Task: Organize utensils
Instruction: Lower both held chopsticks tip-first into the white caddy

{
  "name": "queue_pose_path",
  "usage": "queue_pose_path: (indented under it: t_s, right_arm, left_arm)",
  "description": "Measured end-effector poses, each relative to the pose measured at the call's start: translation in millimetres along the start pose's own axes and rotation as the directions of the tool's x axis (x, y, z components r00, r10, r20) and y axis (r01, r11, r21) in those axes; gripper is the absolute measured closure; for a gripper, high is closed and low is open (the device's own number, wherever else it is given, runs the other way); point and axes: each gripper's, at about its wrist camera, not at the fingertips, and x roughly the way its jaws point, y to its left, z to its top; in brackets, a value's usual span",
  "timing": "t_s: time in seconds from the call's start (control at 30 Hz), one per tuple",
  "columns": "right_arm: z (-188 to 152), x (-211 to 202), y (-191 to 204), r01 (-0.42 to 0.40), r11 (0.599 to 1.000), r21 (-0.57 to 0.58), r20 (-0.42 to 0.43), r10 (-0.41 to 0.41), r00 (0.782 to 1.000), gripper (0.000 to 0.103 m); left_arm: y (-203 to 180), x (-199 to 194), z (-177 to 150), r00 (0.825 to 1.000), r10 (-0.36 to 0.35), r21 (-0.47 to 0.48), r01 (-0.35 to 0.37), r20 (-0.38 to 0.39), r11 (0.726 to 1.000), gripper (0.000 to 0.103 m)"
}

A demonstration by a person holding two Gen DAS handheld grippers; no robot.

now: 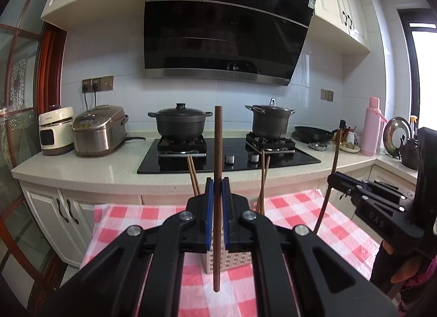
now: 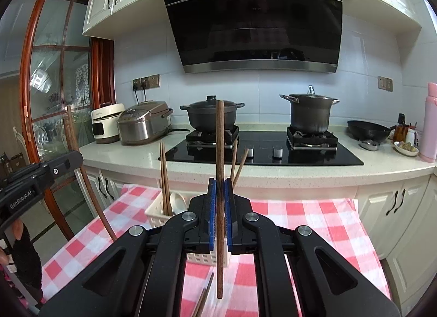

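Note:
My left gripper (image 1: 217,188) is shut on a dark wooden chopstick (image 1: 217,153) held upright above the red-checked cloth (image 1: 295,207). My right gripper (image 2: 220,188) is shut on another upright chopstick (image 2: 220,147). A white slotted utensil basket (image 2: 157,211) stands on the cloth just beyond both grippers; in the left wrist view it (image 1: 218,259) sits under the jaws. It holds several chopsticks (image 2: 164,175) and a white spoon (image 2: 179,202). Loose chopsticks (image 2: 204,298) lie on the cloth near the right gripper. Each gripper shows in the other's view, at the right (image 1: 363,194) and the left (image 2: 46,172).
Behind the table runs a counter (image 1: 82,164) with a black gas hob (image 1: 226,155), two dark pots (image 1: 180,123), two rice cookers (image 1: 99,131), a wok (image 2: 368,129) and a pink flask (image 1: 371,125). A glass door (image 2: 54,98) is at the left.

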Motion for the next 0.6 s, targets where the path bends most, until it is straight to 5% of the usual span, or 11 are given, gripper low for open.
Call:
queue_pose_path:
  t_s: [0.6]
  right_arm:
    - [44.6,52.8,-8.1,-0.013,0.997,0.079,0.043,0.009,0.999,0.097]
  left_arm:
    - [-5.9,46.4,82.3,0.994,0.027,-0.021,-0.025,0.104,0.999,0.097]
